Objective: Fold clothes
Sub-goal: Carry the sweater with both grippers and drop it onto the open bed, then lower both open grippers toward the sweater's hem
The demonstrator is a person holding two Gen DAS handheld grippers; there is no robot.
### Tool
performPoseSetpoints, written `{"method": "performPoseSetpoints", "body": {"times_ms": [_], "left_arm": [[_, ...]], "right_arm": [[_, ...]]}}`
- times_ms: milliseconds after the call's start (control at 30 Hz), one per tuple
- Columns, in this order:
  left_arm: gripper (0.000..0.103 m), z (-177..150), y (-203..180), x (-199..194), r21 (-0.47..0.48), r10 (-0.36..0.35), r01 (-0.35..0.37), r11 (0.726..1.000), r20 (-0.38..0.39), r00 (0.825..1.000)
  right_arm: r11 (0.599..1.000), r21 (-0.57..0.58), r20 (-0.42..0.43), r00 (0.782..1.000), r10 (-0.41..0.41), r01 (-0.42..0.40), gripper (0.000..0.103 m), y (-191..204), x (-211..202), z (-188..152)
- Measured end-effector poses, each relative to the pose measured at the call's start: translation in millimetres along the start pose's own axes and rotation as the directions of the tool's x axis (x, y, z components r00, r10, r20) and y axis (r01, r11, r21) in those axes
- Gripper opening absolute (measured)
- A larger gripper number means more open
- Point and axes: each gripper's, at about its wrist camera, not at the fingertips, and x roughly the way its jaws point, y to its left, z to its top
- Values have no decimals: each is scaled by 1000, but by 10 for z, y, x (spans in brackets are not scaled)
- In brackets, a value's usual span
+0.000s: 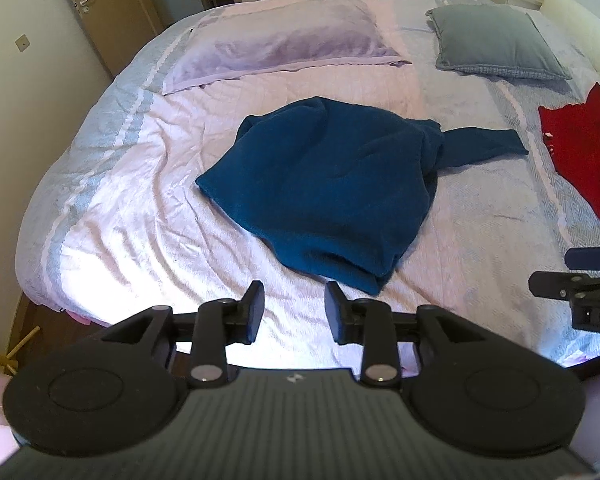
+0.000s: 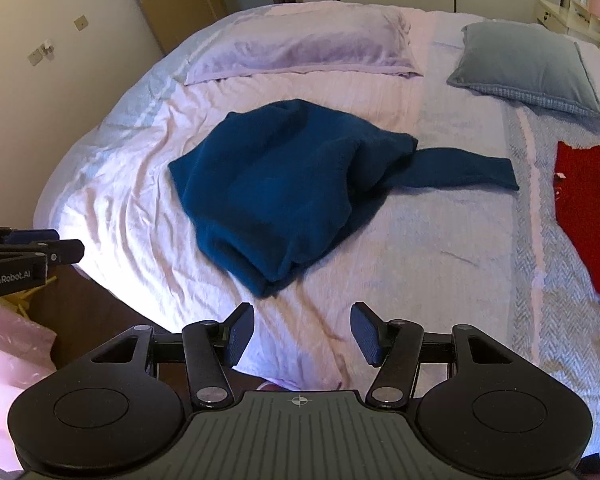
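A dark blue sweater [image 1: 324, 184] lies bunched in the middle of the bed, one sleeve [image 1: 484, 140] stretched out to the right. In the right wrist view the same sweater [image 2: 276, 184] and its sleeve [image 2: 460, 168] lie ahead of the fingers. My left gripper [image 1: 294, 312] hovers over the sheet just short of the sweater's near hem, open, nothing between its pads. My right gripper [image 2: 302, 334] is open wider, also empty, above the sheet near the bed's front edge. Each gripper shows at the edge of the other's view.
A red garment [image 1: 584, 148] lies at the bed's right side. A lilac pillow [image 1: 288, 44] and a grey cushion [image 1: 496, 40] sit at the far end. A wall and wooden door [image 1: 108, 12] stand left of the bed [image 1: 112, 208]. A pink bag [image 2: 8, 356] sits by the near corner.
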Motion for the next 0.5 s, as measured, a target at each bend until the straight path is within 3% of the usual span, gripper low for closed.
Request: {"method": "performPoseSetpoints", "body": {"times_ms": [500], "left_arm": [[33,180,243,222,23,-36,36,999,7,999]], "right_arm": [[1000,5,12,999,-30,30,57,137,136,220]]}}
